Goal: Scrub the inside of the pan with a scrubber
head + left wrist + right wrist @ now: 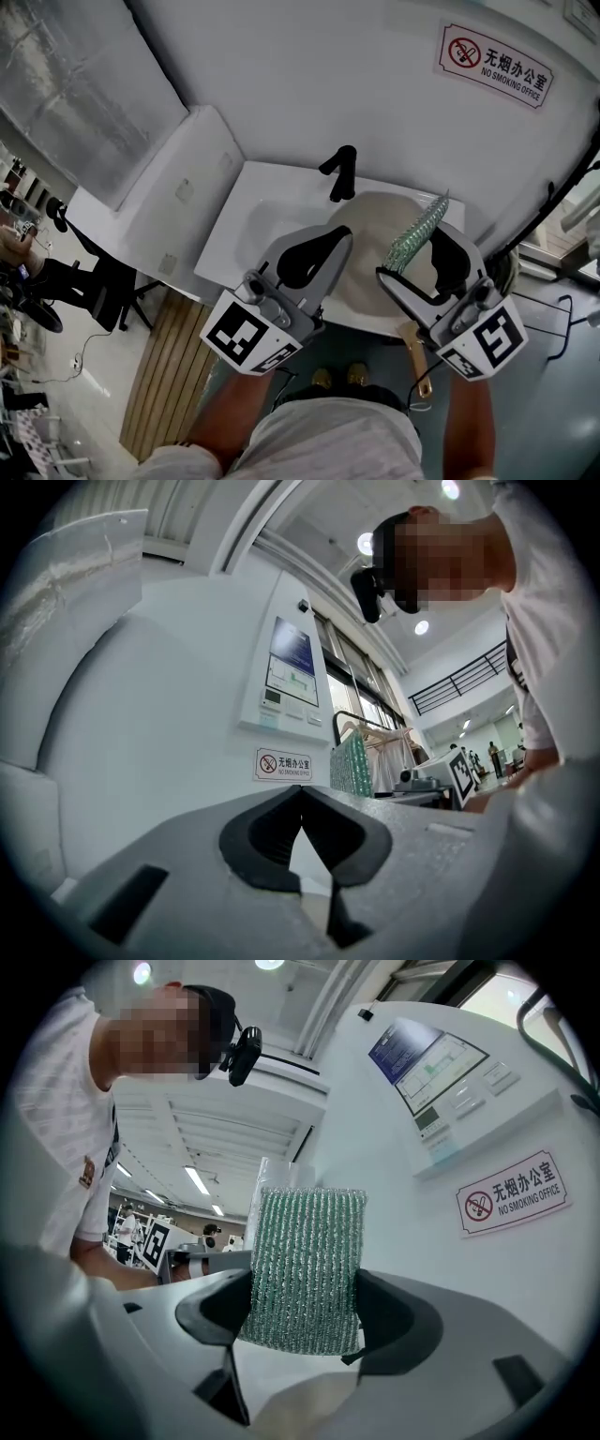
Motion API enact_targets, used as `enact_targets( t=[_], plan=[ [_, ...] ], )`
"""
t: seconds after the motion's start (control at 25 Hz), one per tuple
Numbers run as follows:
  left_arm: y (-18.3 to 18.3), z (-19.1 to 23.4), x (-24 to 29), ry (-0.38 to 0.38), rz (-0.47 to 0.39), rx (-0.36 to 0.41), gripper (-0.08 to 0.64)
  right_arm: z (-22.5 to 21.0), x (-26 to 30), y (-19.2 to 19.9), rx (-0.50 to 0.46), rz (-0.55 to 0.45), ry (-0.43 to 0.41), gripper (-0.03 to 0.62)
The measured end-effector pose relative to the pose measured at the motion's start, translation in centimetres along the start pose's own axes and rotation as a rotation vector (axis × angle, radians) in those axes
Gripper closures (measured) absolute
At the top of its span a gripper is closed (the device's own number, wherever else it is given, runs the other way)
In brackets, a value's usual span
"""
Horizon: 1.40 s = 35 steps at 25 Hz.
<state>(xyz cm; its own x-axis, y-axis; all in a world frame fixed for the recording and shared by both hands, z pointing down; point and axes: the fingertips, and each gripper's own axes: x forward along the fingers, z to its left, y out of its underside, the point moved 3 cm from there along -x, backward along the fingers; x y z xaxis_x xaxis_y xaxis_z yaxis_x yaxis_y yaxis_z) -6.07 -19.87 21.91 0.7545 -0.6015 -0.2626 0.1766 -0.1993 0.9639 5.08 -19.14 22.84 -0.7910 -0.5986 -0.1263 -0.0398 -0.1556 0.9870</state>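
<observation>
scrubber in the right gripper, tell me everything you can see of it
The scrubber is a flat rectangular pad of green mesh shot through with shiny silvery threads in vertical ribs; it looks like woven plastic or metallic fibre. It stands upright, its lower part clamped from both sides by the dark jaws of the right gripper, the upper part sticking out past them. Nothing else touches it. In the head view it shows edge-on and tilted, over the pale pan.
</observation>
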Motion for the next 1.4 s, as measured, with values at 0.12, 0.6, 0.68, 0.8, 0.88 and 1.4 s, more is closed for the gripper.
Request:
enact_targets(
  t=[0.12, 0.6, 0.68, 0.8, 0.88, 1.4],
  plan=[
    [-0.1, -0.3, 0.0, 0.008, -0.007, 0.006, 0.545, 0.2, 0.0, 0.3, 0.006, -0.008, -0.009, 0.245],
    [0.0, -1.2, -0.2, 0.022, 0.000, 0.013, 0.545, 0.5, -0.6, 0.7, -0.002, -0.011, 0.004, 0.245],
    [0.2, -1.3, -0.2, 0.021, 0.010, 0.007, 0.545, 0.4, -0.7, 0.9, -0.003, -0.005, 0.009, 0.245],
    [0.3, -1.4, -0.2, 0.022, 0.007, 0.008, 0.545, 0.4, -0.9, 1.1, -0.007, 0.002, 0.011, 0.245],
    [0.3, -1.4, -0.1, 0.023, 0.004, 0.008, 0.545, 0.4, -1.0, 1.2, -0.010, 0.006, 0.014, 0.245],
    [0.8, -1.4, 0.1, 0.021, 0.007, 0.000, 0.545, 0.3, -1.0, 1.8, -0.014, 0.025, 0.018, 0.245]
  ],
)
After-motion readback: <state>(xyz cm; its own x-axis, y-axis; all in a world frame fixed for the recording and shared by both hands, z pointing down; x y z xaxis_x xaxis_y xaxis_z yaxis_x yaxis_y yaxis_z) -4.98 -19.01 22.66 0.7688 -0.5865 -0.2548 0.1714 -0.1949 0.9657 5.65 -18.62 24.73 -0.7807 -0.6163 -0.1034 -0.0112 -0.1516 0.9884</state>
